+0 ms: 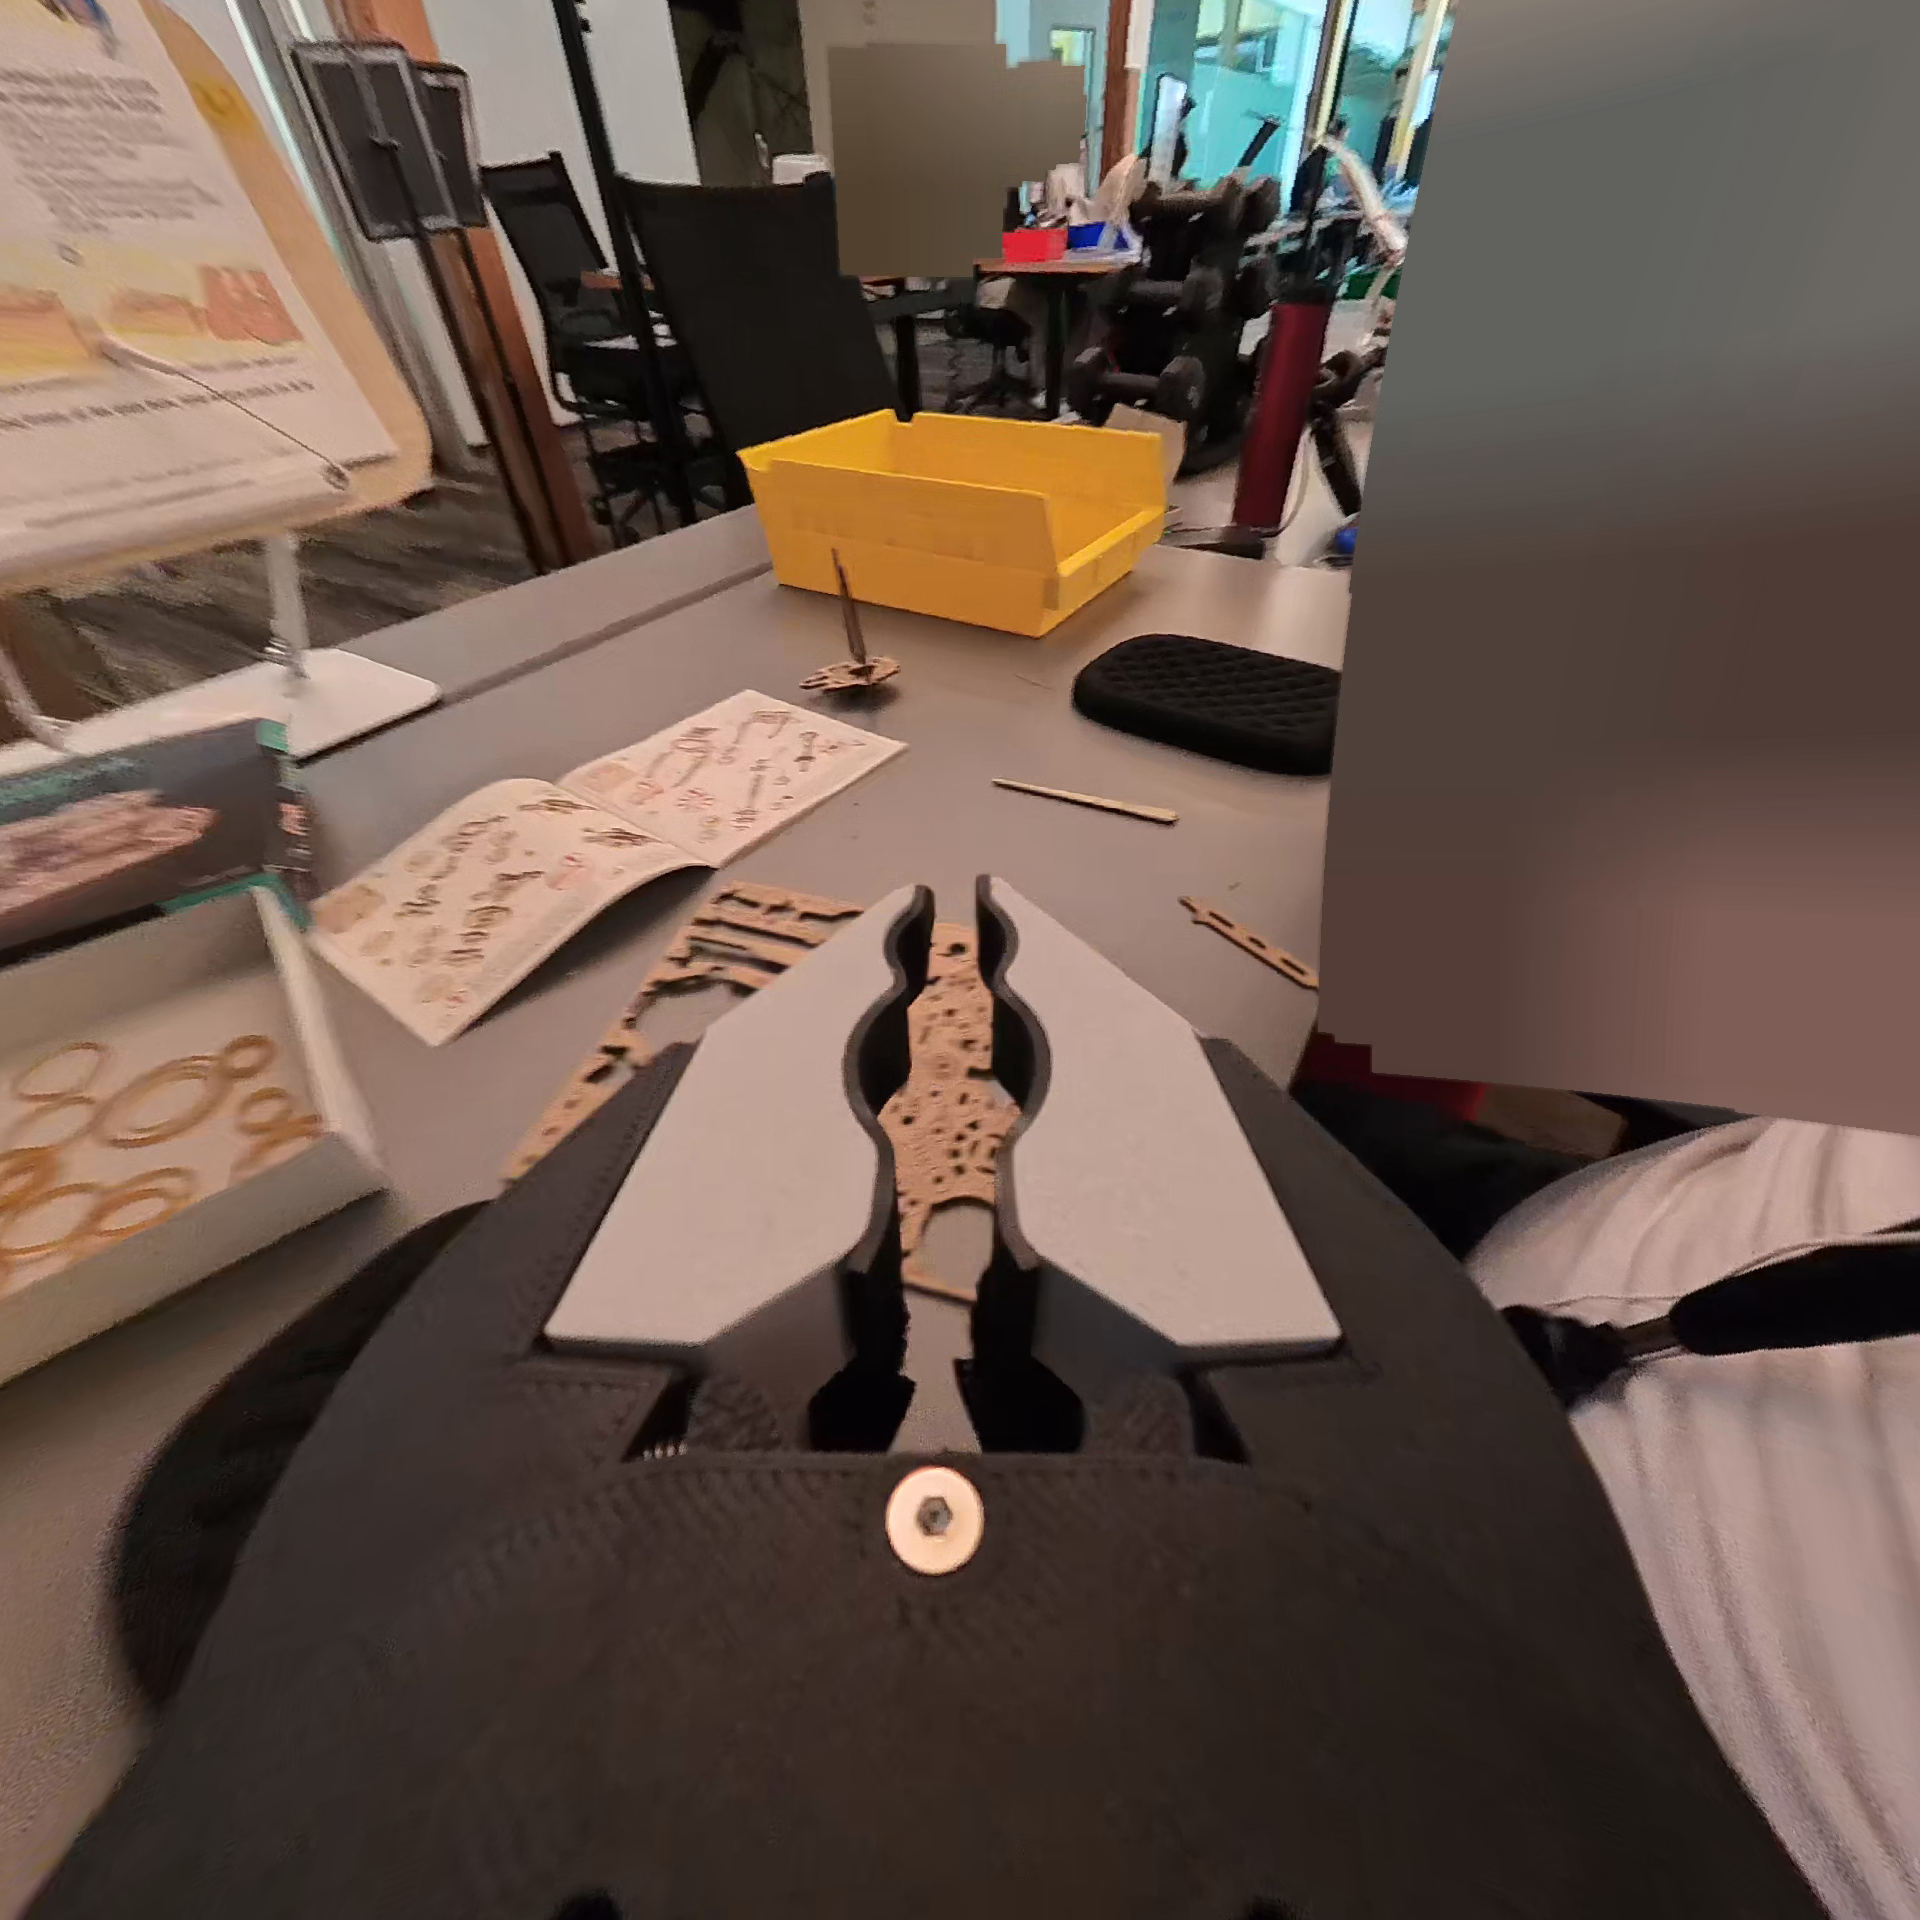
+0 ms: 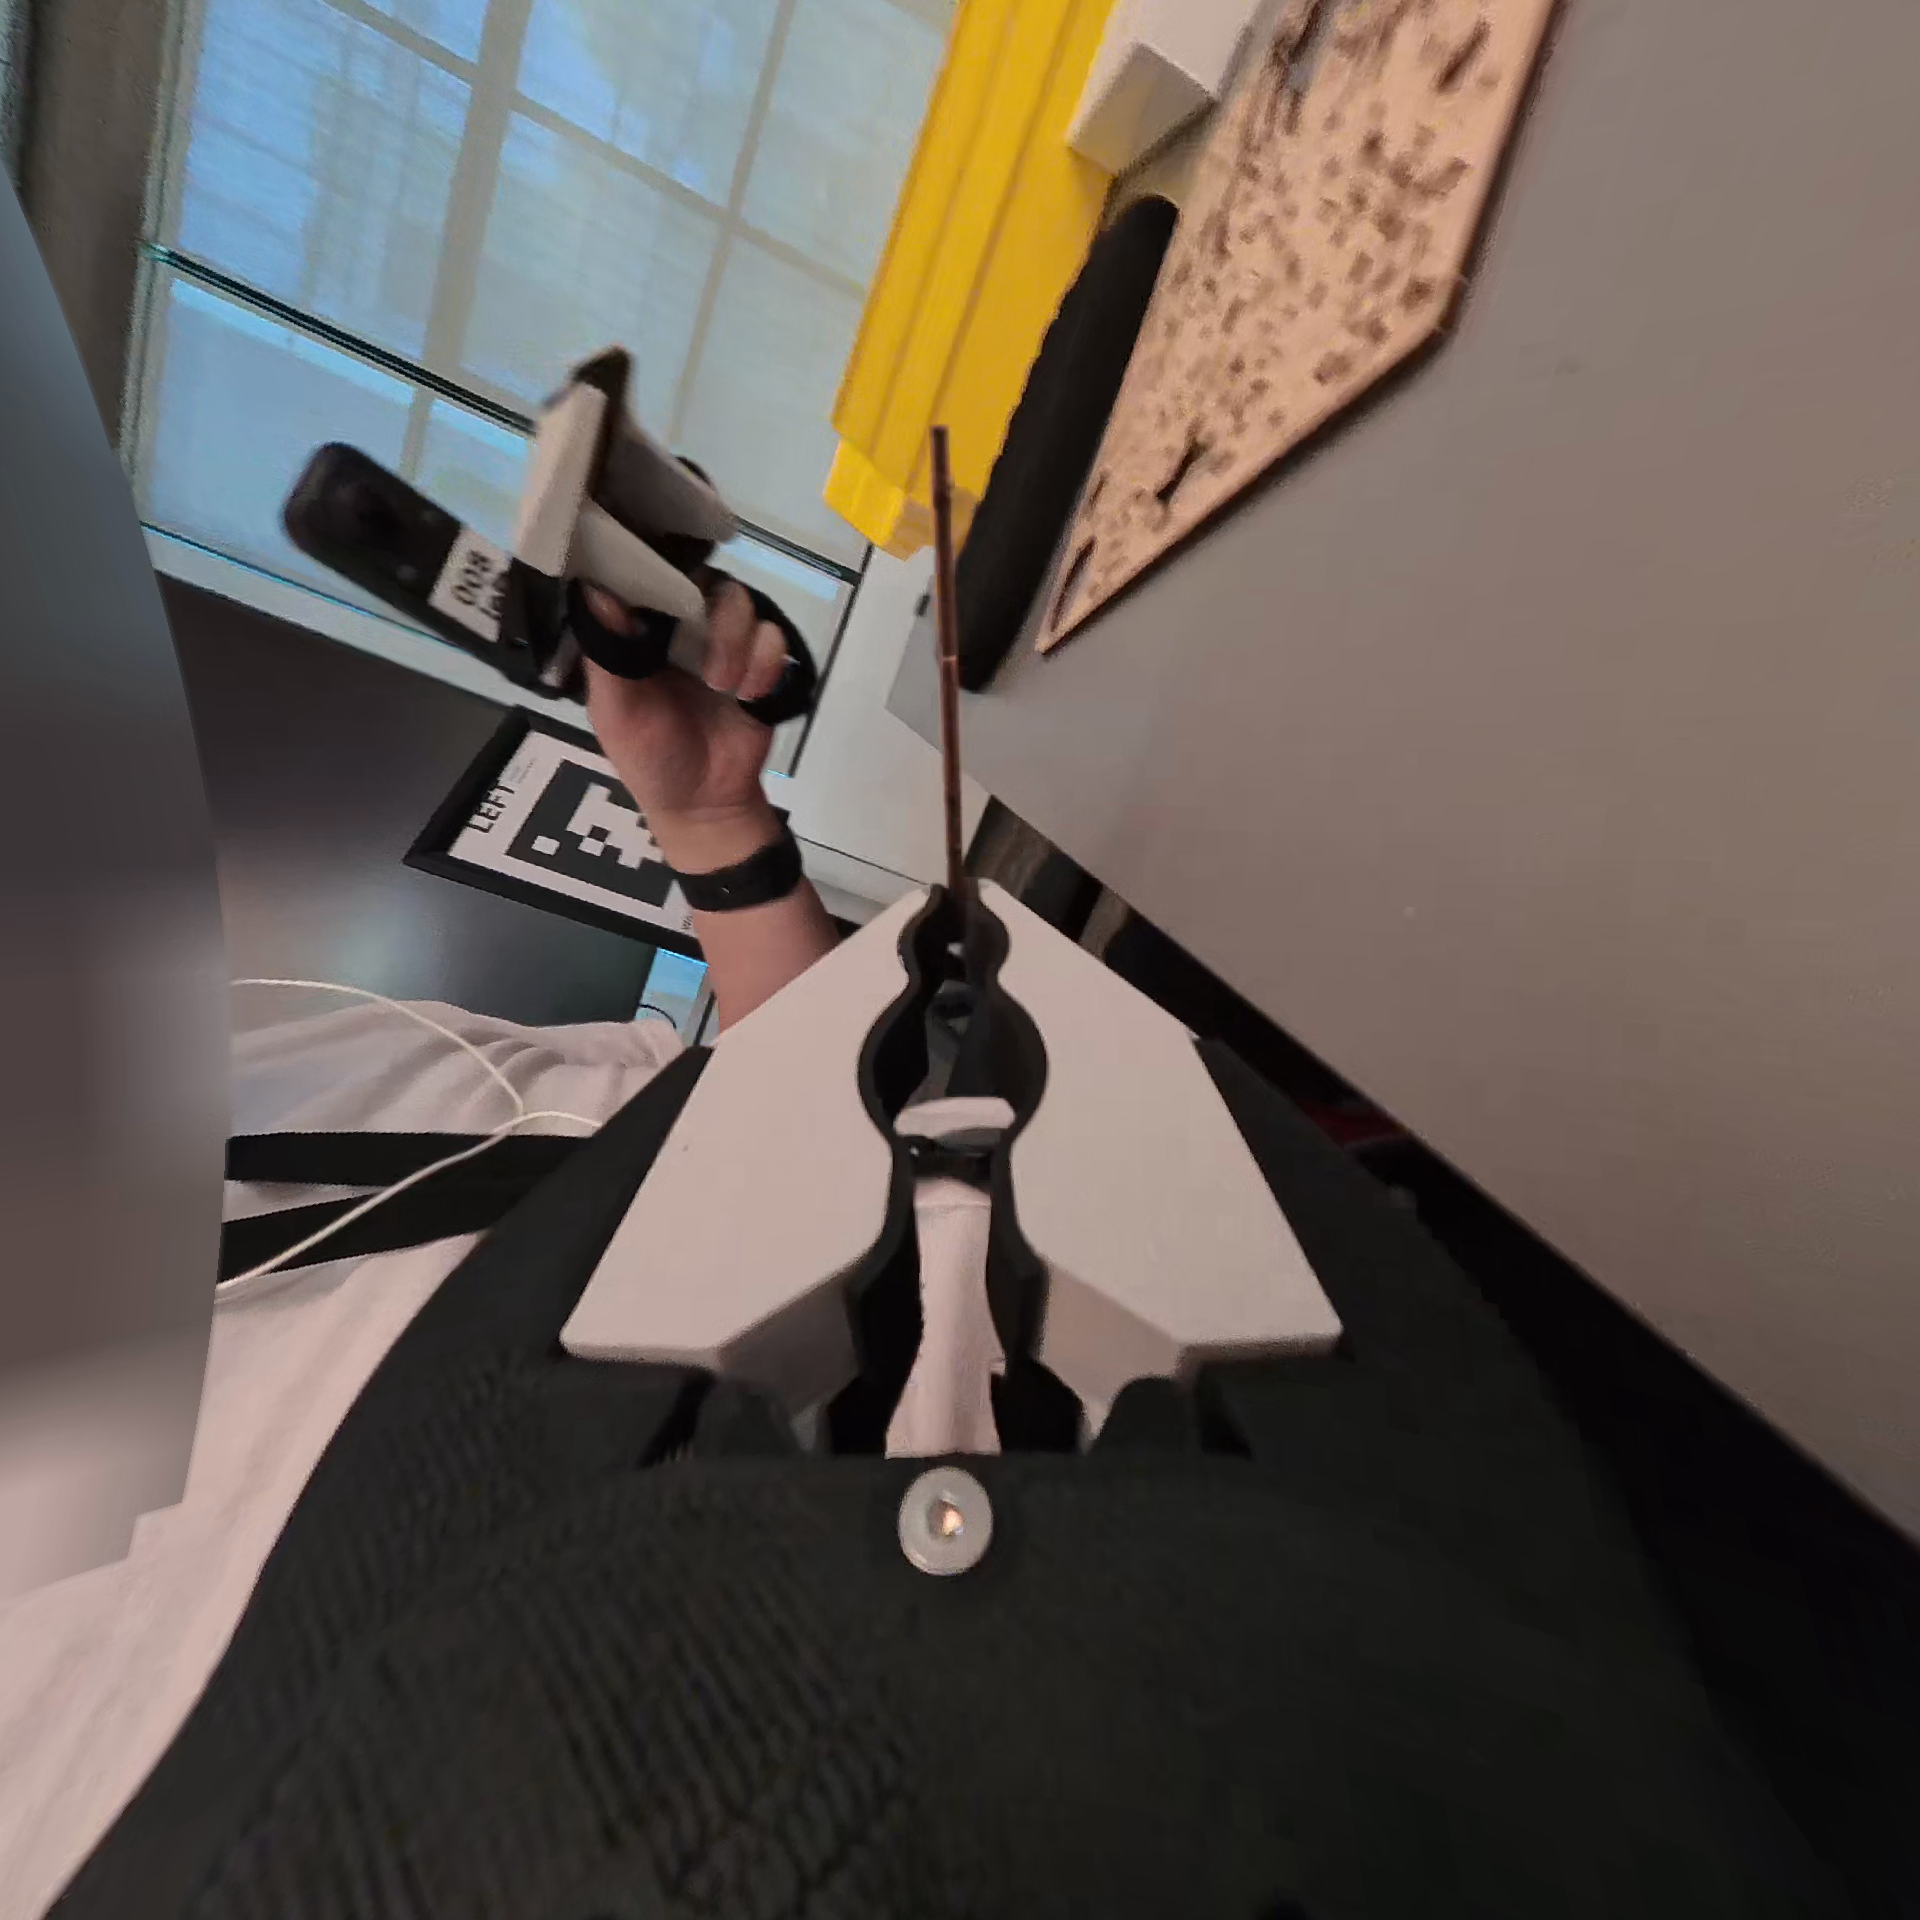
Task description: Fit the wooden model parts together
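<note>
My right gripper [image 2: 951, 899] is shut on a thin dark wooden strip [image 2: 948, 644]. The strip shows edge-on and sticks straight out past the fingertips, off the table's edge. My left gripper [image 1: 954, 896] is empty, its jaws together but for a narrow slit, held above a punched-out wooden parts sheet [image 1: 727, 956]. In the right wrist view the left gripper [image 2: 597, 395] is raised in the air in a hand. A small assembled piece, a peg standing in a toothed disc [image 1: 852, 665], stands on the table farther off.
On the grey table [image 1: 1039, 862] lie an open instruction booklet [image 1: 582, 862], a loose stick [image 1: 1086, 800], a holed wooden strip [image 1: 1247, 940], a black pad [image 1: 1210, 701] and a yellow bin [image 1: 956, 509]. A box of rings [image 1: 145, 1122] sits left. Another parts sheet [image 2: 1299, 260] lies by the bin. The left gripper's tips are roughly 20 cm from the right gripper's.
</note>
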A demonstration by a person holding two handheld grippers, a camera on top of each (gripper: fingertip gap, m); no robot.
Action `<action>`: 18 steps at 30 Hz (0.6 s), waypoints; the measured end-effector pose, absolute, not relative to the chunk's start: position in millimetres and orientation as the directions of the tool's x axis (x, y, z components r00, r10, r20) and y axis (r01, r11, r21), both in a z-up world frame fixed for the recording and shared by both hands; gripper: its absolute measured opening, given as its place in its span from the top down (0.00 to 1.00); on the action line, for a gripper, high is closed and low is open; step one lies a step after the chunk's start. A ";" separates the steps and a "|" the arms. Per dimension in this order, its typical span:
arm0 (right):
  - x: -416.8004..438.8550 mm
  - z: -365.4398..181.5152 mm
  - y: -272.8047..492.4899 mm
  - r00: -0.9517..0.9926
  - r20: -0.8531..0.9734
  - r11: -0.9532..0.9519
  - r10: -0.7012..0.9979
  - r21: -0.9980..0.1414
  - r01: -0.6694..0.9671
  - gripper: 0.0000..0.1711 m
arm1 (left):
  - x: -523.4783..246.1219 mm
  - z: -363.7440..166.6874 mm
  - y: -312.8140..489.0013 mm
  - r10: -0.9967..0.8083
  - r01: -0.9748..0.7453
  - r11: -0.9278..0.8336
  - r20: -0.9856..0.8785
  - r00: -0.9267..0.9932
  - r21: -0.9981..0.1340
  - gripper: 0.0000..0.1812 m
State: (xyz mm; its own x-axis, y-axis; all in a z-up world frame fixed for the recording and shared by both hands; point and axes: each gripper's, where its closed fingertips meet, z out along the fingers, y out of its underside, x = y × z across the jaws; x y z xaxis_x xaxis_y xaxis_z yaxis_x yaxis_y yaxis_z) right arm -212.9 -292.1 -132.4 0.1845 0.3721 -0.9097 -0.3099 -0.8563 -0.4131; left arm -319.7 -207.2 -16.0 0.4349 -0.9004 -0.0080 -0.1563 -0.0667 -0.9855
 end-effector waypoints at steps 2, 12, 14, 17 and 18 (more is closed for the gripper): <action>-216.3 -114.5 -291.0 0.145 -0.890 -0.829 0.432 -0.455 -0.325 0.99 | -299.5 -24.4 -215.8 -0.922 -0.101 -0.143 0.095 0.375 -0.985 0.90; -240.2 -70.8 -274.4 0.207 -0.675 -0.632 0.708 -0.737 -0.241 0.99 | -217.1 -40.4 -242.2 -0.877 0.005 -0.476 0.476 0.065 -0.879 0.87; -240.6 -70.1 -271.1 0.247 -0.626 -0.588 0.740 -0.780 -0.216 0.99 | -213.1 -38.9 -243.4 -0.875 0.000 -0.482 0.482 0.047 -0.876 0.88; -239.6 -68.9 -268.6 0.265 -0.574 -0.538 0.775 -0.819 -0.198 0.99 | -209.4 -30.4 -251.7 -0.855 0.017 -0.517 0.516 -0.050 -0.856 1.00; -237.6 -68.8 -267.1 0.277 -0.551 -0.517 0.787 -0.834 -0.191 0.99 | -209.1 -29.6 -251.1 -0.844 0.021 -0.535 0.533 -0.065 -0.845 1.00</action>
State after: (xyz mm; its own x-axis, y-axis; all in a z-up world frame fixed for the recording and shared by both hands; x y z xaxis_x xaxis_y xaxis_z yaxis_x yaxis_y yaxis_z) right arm -237.6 -267.1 -68.8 0.2766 0.7870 -0.5514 -0.1909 -0.5174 -0.8342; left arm -209.1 -251.1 -29.6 -0.0654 -0.8437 0.5328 0.0206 -0.5350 -0.8446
